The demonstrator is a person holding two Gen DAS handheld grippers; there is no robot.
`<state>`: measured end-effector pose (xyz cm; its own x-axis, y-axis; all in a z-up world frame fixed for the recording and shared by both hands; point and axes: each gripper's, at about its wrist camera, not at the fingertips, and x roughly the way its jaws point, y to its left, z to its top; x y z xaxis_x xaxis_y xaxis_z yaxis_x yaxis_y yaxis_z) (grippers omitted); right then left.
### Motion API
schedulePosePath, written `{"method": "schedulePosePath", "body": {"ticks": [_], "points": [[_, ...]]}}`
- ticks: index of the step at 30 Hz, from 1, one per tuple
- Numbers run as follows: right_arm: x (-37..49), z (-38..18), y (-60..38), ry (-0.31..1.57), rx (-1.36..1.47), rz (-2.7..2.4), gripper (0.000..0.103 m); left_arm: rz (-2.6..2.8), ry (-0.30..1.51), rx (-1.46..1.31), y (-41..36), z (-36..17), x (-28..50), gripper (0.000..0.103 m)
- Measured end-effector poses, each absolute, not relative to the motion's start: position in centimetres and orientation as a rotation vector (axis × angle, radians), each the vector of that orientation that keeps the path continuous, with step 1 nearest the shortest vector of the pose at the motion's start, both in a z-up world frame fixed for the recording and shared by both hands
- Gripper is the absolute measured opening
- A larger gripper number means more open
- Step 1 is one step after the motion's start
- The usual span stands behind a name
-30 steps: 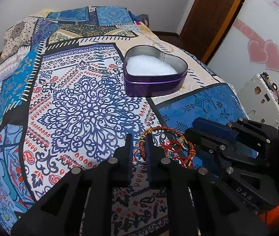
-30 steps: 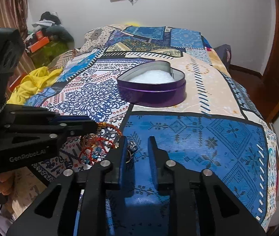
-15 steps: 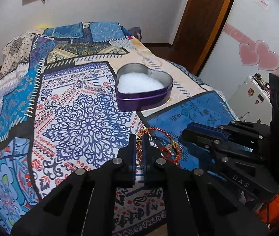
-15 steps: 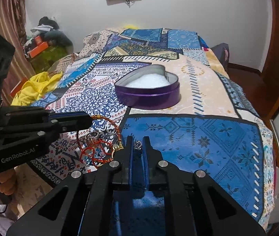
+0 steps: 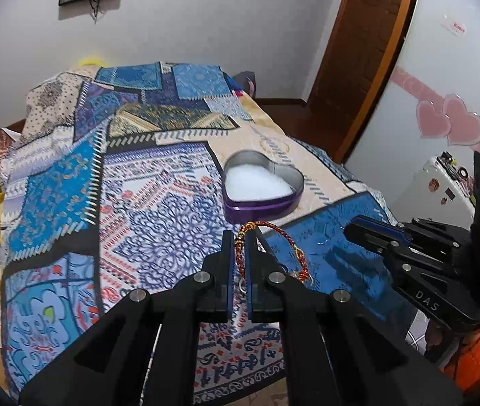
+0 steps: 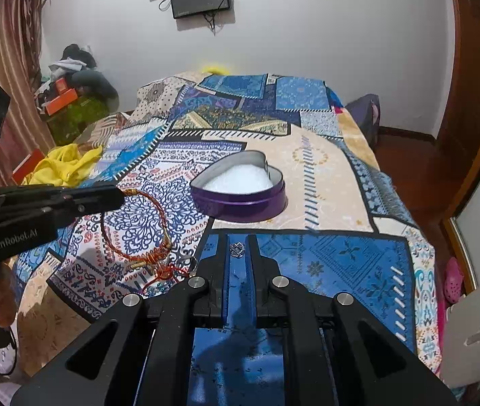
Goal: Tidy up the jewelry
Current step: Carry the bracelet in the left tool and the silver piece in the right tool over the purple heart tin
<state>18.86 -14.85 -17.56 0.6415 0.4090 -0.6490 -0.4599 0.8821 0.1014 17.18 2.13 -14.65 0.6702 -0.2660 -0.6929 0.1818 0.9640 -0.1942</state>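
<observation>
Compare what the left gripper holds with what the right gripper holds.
The left gripper is shut on a red and gold bracelet, a large open hoop; the right gripper pinches a small sparkly silver piece, which barely shows between its fingertips. The bracelet hangs well clear of its fingers, with red thread trailing below; the silver piece stays between them. Both are lifted off the patterned bedspread, short of the purple heart-shaped tin.

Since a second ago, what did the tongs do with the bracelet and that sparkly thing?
The left tongs closed on the red bracelet and lifted it off the bedspread. The right tongs closed on the small sparkly piece and raised it. The purple heart tin stayed put.
</observation>
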Motion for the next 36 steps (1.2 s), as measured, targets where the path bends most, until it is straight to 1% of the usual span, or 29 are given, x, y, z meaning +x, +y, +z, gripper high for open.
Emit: {"method": "schedulePosePath", "body": {"ticks": [9,17,36], "points": [[19.4,-15.5,-14.9,0.656,-0.065,0.48,0.008,-0.212,0.723,-0.117,2.7,-12.4,17.9,0.004],[20.3,-14.6,-14.4,0.616,-0.066,0.478,0.008,-0.195,0.704,-0.126,2.9,-11.8,19.9,0.004],[24.0,-15.2,-13.4,0.628,-0.05,0.489,0.008,-0.162,0.755,-0.111,1.6,-13.7,26.1,0.004]]}}
